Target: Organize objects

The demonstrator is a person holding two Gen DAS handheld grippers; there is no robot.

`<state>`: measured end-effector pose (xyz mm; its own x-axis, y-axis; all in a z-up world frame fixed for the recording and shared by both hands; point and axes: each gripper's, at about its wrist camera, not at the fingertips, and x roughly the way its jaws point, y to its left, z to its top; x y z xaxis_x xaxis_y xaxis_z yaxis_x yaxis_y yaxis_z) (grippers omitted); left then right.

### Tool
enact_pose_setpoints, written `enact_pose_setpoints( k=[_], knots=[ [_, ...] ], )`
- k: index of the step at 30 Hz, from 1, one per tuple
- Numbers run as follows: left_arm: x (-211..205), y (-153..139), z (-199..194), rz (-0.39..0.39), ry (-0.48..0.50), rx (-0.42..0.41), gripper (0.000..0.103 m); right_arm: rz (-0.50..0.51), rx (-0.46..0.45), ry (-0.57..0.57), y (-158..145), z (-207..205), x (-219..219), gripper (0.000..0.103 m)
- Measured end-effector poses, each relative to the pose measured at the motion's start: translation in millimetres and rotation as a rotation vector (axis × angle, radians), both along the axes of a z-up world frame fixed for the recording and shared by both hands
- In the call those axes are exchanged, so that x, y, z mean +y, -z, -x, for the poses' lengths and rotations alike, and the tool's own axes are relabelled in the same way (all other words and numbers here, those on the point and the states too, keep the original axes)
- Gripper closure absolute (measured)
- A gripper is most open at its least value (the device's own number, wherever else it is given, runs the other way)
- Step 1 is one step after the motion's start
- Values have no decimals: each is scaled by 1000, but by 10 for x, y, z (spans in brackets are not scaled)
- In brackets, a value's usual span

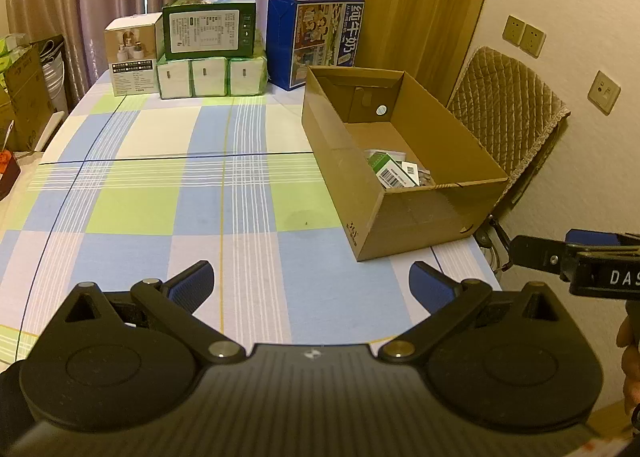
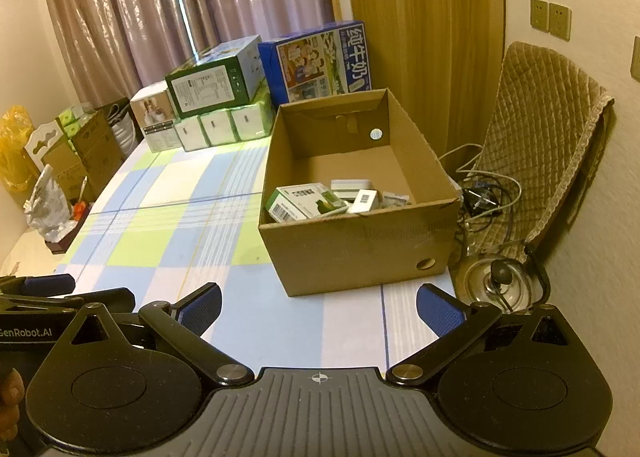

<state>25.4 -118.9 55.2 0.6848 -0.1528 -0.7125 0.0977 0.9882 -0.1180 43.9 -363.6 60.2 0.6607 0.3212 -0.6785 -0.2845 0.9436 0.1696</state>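
Note:
An open cardboard box [image 1: 416, 213] [image 2: 352, 253] stands on the right side of the checked tablecloth [image 1: 168, 193] [image 2: 168, 225]. Several small packets lie inside it at the near end, among them a green and white packet [image 2: 304, 203] [image 1: 390, 169]. My left gripper [image 1: 312, 287] hovers open over the near table edge, left of the box, nothing between its blue pads. My right gripper [image 2: 320, 309] is open too, empty, just in front of the box. The right gripper's side shows in the left wrist view at the right edge [image 1: 580, 261].
At the table's far end stand a blue milk carton [image 1: 316, 39] [image 2: 320, 57], a green box [image 1: 210, 25] on tissue packs [image 1: 212, 75], and a white box [image 1: 130, 53]. A padded chair [image 2: 540, 145], cables and a glass-lidded pot [image 2: 500, 281] are right of the table. Cartons and bags stand left.

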Motion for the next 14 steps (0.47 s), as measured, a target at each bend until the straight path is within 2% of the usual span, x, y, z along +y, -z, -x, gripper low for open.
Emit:
enact_pose_setpoints(
  k=[10,14],
  knots=[
    [0,-2,1,-6,-5,-6,1,1,1,-1,23,18,-2,2],
    [28,18,25,14,-1,-9,1,2,1,2,43,36,-2,2]
  ],
)
